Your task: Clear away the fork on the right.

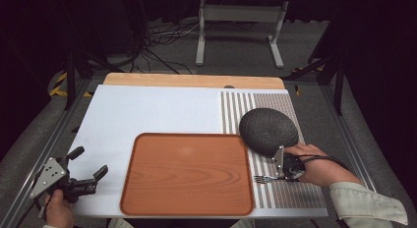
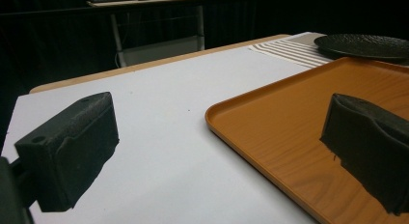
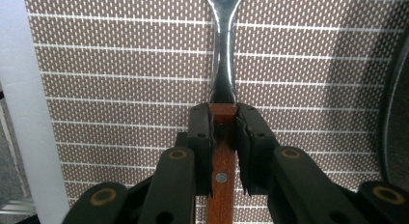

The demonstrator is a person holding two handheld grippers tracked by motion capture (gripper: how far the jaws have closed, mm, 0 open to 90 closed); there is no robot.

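While the right claw (image 3: 223, 137) clamps the wooden handle of a fork (image 1: 264, 179), the fork lies over the striped mat (image 1: 275, 191), tines toward the tray (image 1: 187, 173). A dark plate (image 1: 268, 130) sits on the mat just beyond the right hand (image 1: 319, 164). The left claw (image 1: 88, 169), jaws apart and empty, hovers over the white counter (image 1: 147, 115), left of the tray.

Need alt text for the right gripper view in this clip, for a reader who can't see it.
The right gripper is clamped on a fork by its wooden handle, with the metal neck running up and out of the top of the picture. Under it lies a brown placemat with thin white lines; a white sheet borders it on the left, and a dark plate edges in at right.
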